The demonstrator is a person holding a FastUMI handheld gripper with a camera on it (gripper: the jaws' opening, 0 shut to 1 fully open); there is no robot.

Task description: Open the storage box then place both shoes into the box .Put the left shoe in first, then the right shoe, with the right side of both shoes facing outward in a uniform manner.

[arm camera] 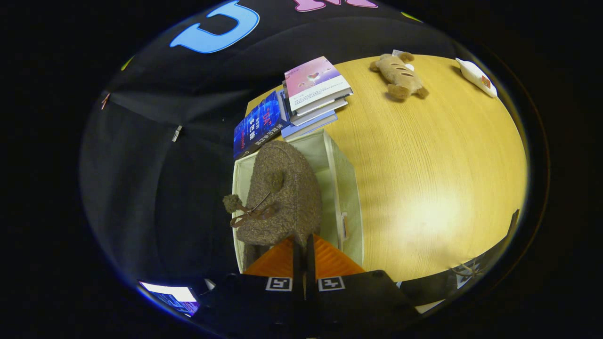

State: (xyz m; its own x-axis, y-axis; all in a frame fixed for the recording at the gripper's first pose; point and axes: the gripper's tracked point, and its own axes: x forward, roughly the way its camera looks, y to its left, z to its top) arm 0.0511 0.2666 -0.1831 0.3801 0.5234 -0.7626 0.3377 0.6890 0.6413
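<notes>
Gripper (301,245) holding brown fuzzy shoe (278,197) by its edge, fingers nearly together, pressing on it from both sides. Shoe hanging just ahead of fingers, over open box (346,188). Box sitting on wooden table (424,165). Stack of books (311,89) lying beyond box. Plush toy (398,75) lying farther off, beyond books.

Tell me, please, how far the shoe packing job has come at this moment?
Done: the storage box stands open. In hand: the gripper, fingers nearly closed, holds a fuzzy brown shoe by its edge over the box opening. Left: releasing it; whether another shoe follows cannot be told.
</notes>
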